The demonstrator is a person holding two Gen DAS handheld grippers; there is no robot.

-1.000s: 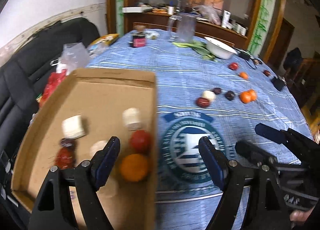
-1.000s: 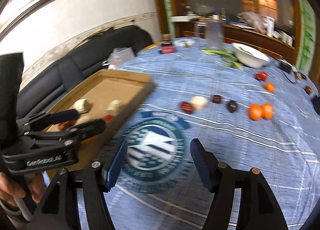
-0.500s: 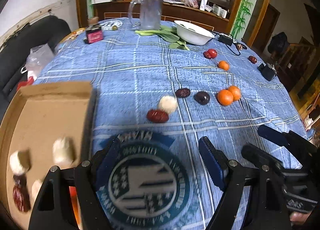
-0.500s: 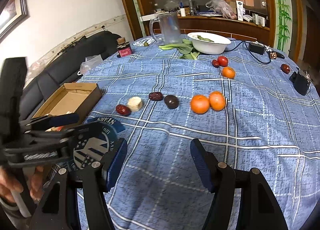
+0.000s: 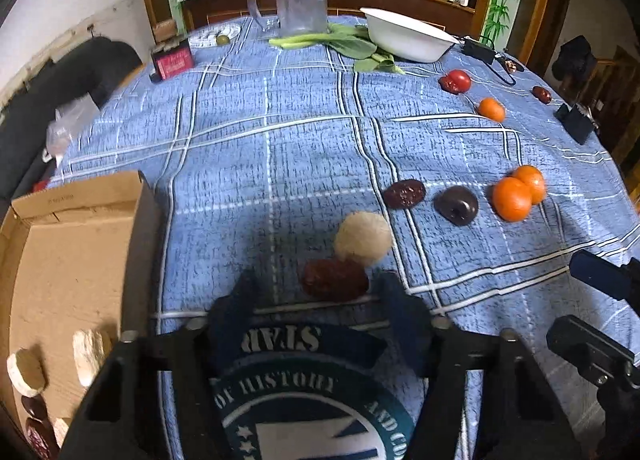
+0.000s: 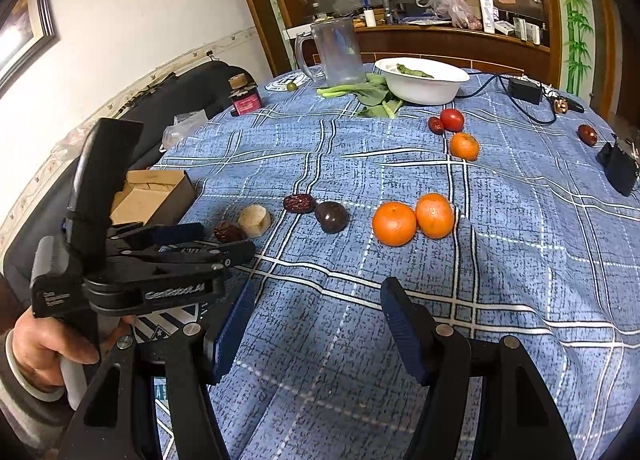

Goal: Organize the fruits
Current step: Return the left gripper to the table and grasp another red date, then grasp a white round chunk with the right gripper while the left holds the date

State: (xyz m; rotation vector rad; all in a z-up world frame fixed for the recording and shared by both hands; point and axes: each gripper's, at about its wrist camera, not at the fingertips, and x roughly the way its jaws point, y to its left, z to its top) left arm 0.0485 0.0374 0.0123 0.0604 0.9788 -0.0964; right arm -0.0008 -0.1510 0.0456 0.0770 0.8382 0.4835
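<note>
The left gripper (image 5: 320,300) is motion-blurred, its jaws closing around a red date (image 5: 334,279) that lies between them, not yet pressed. The date touches a pale round fruit (image 5: 363,238). The box (image 5: 68,260) is cut off at the frame edge, fruit inside half hidden. The right gripper (image 6: 316,324) hangs open and empty over the blue plaid cloth (image 6: 500,260). Two oranges (image 6: 412,218) sit beyond it.

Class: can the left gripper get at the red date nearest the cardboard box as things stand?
Probably yes. The red date lies just ahead of the closing left gripper, nothing between them; only the pale round piece touches its far side.
</note>
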